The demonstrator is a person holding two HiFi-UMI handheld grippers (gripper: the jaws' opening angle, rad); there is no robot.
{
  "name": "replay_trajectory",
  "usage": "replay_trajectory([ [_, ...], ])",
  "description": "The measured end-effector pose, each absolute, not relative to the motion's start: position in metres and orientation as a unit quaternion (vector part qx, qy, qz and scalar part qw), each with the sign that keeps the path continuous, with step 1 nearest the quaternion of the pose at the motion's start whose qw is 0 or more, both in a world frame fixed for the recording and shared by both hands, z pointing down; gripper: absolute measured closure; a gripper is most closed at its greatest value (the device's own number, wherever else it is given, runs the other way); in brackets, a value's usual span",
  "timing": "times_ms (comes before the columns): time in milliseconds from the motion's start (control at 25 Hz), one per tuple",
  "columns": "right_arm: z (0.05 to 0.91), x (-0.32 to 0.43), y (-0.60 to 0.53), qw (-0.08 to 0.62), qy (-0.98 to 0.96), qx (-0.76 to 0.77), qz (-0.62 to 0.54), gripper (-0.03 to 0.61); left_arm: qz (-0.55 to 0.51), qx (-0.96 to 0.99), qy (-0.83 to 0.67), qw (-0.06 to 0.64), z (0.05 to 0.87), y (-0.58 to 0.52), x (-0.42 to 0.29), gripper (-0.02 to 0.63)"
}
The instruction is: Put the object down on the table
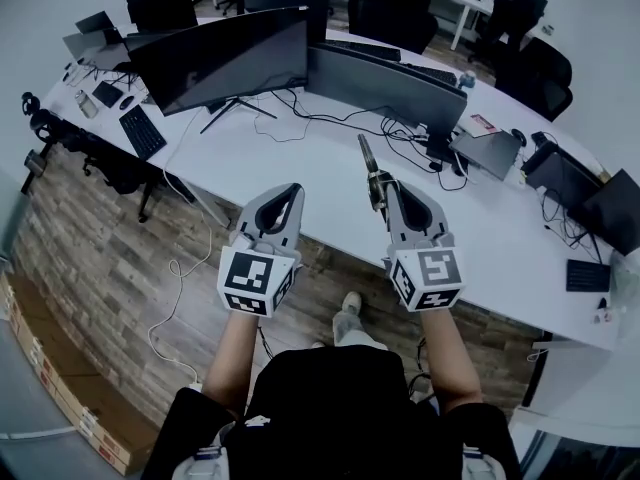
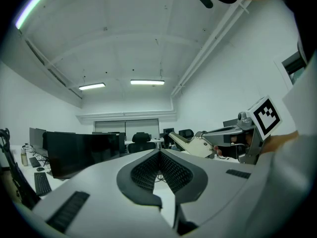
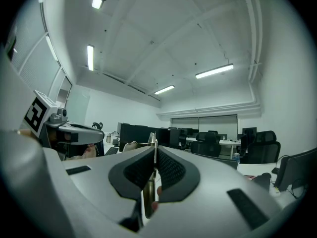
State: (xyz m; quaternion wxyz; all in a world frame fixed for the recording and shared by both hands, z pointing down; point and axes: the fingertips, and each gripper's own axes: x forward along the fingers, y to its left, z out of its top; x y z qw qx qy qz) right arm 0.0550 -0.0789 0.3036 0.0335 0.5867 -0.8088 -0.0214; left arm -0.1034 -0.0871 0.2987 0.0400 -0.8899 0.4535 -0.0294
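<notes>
- Monitors [image 1: 225, 58] and cables [image 1: 300, 108] sit along the white desk [image 1: 330, 163].
- The right tool [image 1: 390, 190] [image 3: 153, 148] is clamped on a thin, flat, tan object [image 1: 372, 173] [image 3: 148, 192] [image 2: 195, 145].
- The object sticks out past the tool's tips toward the monitors, held over the front part of the desk.
- The left tool [image 1: 283, 190] [image 2: 159, 151] is beside it, apart from it, with its tips pressed together and nothing between them.

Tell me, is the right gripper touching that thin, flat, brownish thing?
Touching. The right gripper view shows the right gripper with its jaws pressed shut on both faces of the thin flat brownish object, leaving no gap.
</notes>
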Motion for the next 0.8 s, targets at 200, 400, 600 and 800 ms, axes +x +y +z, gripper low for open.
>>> replay_trajectory([
  [200, 0.308, 0.069, -0.123, 0.035, -0.811, 0.583, -0.018, 0.552, -0.037, -0.887, 0.459, 0.04, 0.303, -0.13, -0.091, 0.6],
  [400, 0.311, 0.086, -0.169, 0.037, -0.815, 0.578, -0.01, 0.552, -0.045, -0.882, 0.468, 0.037, 0.307, -0.174, -0.075, 0.6],
  [600, 0.316, 0.103, -0.209, 0.042, -0.823, 0.567, -0.004, 0.552, -0.047, -0.88, 0.473, 0.022, 0.308, -0.209, -0.052, 0.6],
  [800, 0.321, 0.118, -0.241, 0.046, -0.83, 0.555, 0.0, 0.552, -0.055, -0.875, 0.481, 0.019, 0.31, -0.239, -0.033, 0.6],
])
